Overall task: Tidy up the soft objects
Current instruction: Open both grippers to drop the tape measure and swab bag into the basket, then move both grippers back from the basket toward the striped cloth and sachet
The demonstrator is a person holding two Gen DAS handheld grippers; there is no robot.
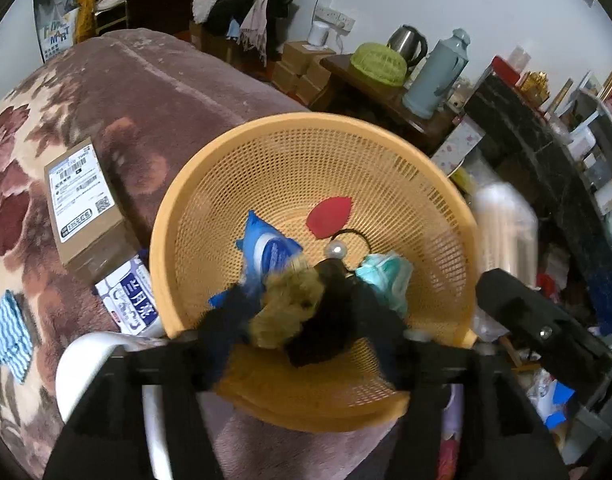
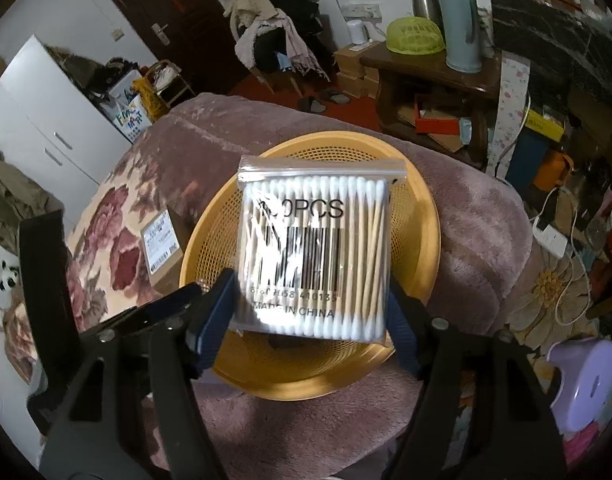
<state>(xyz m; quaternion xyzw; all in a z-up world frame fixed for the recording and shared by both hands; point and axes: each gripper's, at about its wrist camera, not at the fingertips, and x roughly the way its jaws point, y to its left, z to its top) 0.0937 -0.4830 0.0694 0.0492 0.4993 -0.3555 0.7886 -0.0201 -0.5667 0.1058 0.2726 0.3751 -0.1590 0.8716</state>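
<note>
One orange basket (image 1: 426, 216) holds one red sponge (image 1: 330, 216) and one blue pack (image 1: 270, 248). Left claw (image 1: 302, 320) apart around a furry scrunchie (image 1: 290, 308); right claw (image 2: 310, 316) apart beside one cotton-swab bag (image 2: 318, 252).

Both cameras ride on the hand-held grippers and look steeply down along the fingers. The left one sits close above the orange basket (image 1: 314, 184), peering into it. The right one faces the same basket (image 2: 410, 364) from a little further back. Both also take in the blanket-covered bed (image 1: 146, 92) and the green thermos (image 2: 460, 20).
</note>
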